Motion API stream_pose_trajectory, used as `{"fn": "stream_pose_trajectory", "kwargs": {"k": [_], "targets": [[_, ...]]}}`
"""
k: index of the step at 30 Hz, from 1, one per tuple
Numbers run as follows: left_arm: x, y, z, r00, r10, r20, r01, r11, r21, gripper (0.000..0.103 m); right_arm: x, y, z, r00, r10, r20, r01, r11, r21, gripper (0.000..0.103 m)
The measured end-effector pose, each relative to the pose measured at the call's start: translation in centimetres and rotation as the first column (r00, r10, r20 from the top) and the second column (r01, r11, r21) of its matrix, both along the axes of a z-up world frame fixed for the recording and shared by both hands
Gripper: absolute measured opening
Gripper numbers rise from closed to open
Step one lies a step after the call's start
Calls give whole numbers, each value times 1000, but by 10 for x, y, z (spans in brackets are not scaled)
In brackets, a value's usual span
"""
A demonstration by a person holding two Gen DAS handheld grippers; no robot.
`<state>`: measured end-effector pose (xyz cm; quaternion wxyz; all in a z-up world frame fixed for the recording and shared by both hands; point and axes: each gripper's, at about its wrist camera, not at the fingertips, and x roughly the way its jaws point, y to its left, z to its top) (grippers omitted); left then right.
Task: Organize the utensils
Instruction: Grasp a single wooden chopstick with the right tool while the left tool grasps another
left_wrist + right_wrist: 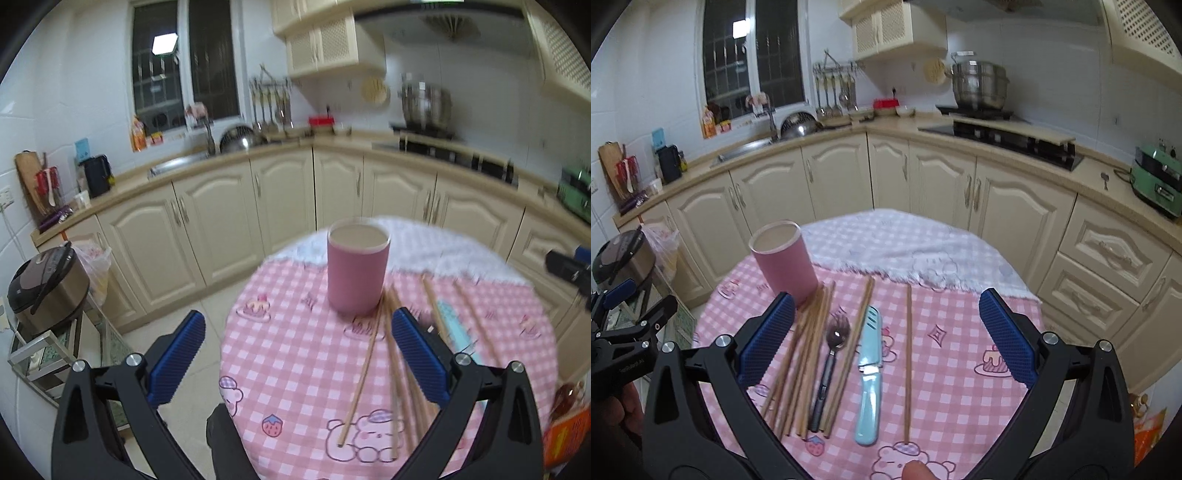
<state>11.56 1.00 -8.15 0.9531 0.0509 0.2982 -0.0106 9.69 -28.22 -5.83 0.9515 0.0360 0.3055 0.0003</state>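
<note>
- Left gripper: jaws spread wide, nothing between them, hanging over the near-left edge of the round table.
- Right gripper: jaws also wide apart, empty, above the middle of the table with the utensils lying between its fingers in view.
- Pink cup: upright on the pink checked tablecloth, far-left part of the table; nothing visible inside it from the left wrist view.
- Bundle of wooden chopsticks: flat on the cloth, far ends touching or just beside the cup base.
- Spoon with a dark handle: lies just right of the bundle, bowl pointing away.
- Another pair of chopsticks lies between the spoon and the knife.
- Light blue knife: flat, right of that pair.
- Single chopstick: lies alone, right of the knife.
- Left wrist view is motion-blurred, so detail there is poor.
</note>
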Motion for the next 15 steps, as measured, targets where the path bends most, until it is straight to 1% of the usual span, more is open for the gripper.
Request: {"fn": "stream_pose_trajectory", "kwargs": {"k": [4, 7, 11, 15], "targets": [[28, -3, -26, 996, -24, -85, 27, 999, 27, 99, 20, -10, -19, 997, -13, -81, 12, 1000, -10, 97], [46, -9, -42, 989, -54, -139, 61, 997, 47, 99, 36, -15, -36, 989, -18, -146, 15, 1000, -23, 97], [68, -20, -61, 975, -87, -204, 103, 992, 72, 99, 54, -20, -53, 975, -5, -223, 0, 1000, -23, 97], [88, -30, -76, 955, -121, -271, 150, 985, 89, 99, 70, -24, -71, 955, 2, -295, -6, 1000, -15, 97]]}}
